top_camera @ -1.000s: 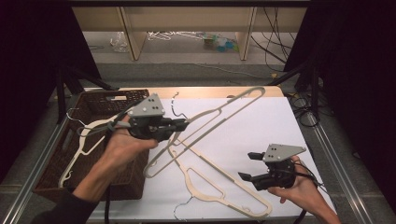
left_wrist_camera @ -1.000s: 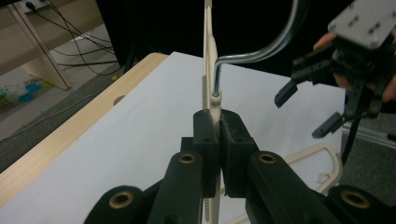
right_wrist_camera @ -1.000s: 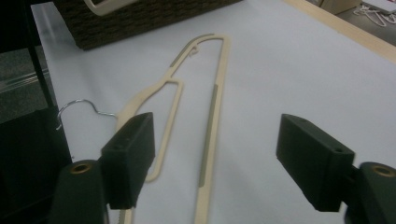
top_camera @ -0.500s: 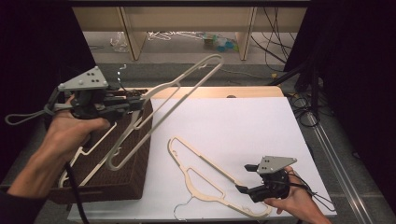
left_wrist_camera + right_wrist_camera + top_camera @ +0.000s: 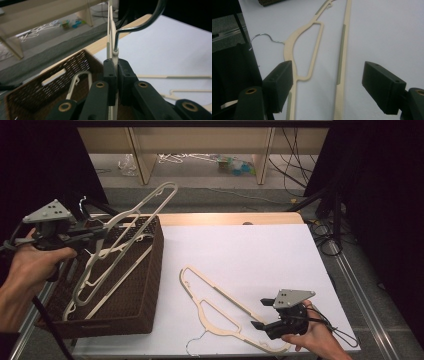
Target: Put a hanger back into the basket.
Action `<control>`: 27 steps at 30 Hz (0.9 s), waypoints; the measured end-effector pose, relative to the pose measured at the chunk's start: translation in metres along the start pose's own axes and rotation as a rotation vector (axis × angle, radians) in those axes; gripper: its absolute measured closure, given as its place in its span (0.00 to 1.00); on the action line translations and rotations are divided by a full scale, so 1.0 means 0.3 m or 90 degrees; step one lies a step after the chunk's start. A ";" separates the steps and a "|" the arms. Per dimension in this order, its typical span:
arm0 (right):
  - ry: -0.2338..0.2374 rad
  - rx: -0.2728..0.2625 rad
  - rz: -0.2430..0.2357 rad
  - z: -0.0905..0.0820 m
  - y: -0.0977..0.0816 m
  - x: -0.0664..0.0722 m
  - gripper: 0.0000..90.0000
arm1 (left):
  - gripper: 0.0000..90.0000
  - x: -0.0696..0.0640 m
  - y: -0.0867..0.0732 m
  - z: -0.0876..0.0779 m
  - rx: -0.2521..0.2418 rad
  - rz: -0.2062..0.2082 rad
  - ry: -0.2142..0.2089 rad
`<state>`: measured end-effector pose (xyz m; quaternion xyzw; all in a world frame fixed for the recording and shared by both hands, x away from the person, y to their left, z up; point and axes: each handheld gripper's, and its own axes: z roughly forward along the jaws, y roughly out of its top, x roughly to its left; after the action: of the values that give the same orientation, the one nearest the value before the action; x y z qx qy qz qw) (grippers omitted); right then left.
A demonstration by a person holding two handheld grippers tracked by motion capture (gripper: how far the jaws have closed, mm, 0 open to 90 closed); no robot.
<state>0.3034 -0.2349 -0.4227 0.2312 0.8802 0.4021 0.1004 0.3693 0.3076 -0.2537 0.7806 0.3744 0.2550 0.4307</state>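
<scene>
My left gripper [image 5: 98, 233] is shut on the neck of a cream hanger [image 5: 169, 186], just below its metal hook. It holds the hanger tilted over the brown wicker basket [image 5: 115, 320], the low end down inside. In the left gripper view the jaws [image 5: 116, 66] pinch the hanger's neck [image 5: 112, 30] under the hook [image 5: 140, 22]. A second cream hanger [image 5: 215, 305] lies flat on the white table. My right gripper [image 5: 261, 313] hovers open over its near end. In the right gripper view the jaws [image 5: 332, 82] stand wide on either side of this hanger's bar [image 5: 342, 50].
The basket [image 5: 50, 82] at the table's left holds other pale hangers [image 5: 85, 275]. White table surface [image 5: 260, 250] stretches to the right, with a wooden strip [image 5: 225, 218] along its far edge. Cables [image 5: 325, 235] trail off the right side. Shelf legs and clutter stand on the floor behind.
My left gripper has carried its hanger leftward from above the table to over the basket. The right gripper has sunk a little toward the hanger lying on the table.
</scene>
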 end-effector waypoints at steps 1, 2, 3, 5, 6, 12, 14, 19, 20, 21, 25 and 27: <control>0.000 0.001 0.000 0.000 -0.001 0.000 0.29 | 0.95 0.013 -0.010 -0.002 0.008 -0.002 0.006; 0.000 0.002 0.001 0.000 -0.002 0.000 0.29 | 0.95 0.023 -0.021 -0.001 0.011 -0.005 0.009; 0.000 0.002 0.002 0.000 -0.002 0.000 0.29 | 0.95 0.033 -0.030 -0.003 0.022 -0.004 0.013; 0.001 0.002 0.003 0.001 -0.002 0.000 0.29 | 0.95 0.047 -0.051 -0.001 0.025 -0.020 0.017; 0.000 0.005 0.005 0.000 -0.003 0.002 0.29 | 0.95 0.052 -0.061 0.001 0.025 -0.031 0.018; 0.006 0.013 0.000 0.005 -0.009 0.000 0.28 | 0.95 0.086 -0.104 0.013 0.033 -0.054 0.023; 0.005 0.016 0.000 0.006 -0.009 0.000 0.28 | 0.95 0.095 -0.115 0.017 0.045 -0.049 0.025; 0.002 0.014 0.000 0.005 -0.009 -0.001 0.28 | 0.95 0.120 -0.162 0.030 0.076 -0.039 0.028; 0.006 0.015 0.002 0.006 -0.008 0.000 0.28 | 0.95 0.121 -0.171 0.034 0.072 -0.048 0.026; 0.005 0.015 0.002 0.006 -0.009 0.001 0.28 | 0.95 0.131 -0.184 0.034 0.082 -0.041 0.023; 0.003 0.017 0.003 0.007 -0.010 -0.001 0.28 | 0.95 0.142 -0.218 0.045 0.088 -0.049 0.020; 0.005 0.019 0.003 0.006 -0.011 0.000 0.28 | 0.95 0.152 -0.229 0.048 0.097 -0.034 0.016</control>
<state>0.3030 -0.2356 -0.4265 0.2331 0.8860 0.3900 0.0924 0.3815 0.3612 -0.3166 0.7975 0.4190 0.2237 0.3721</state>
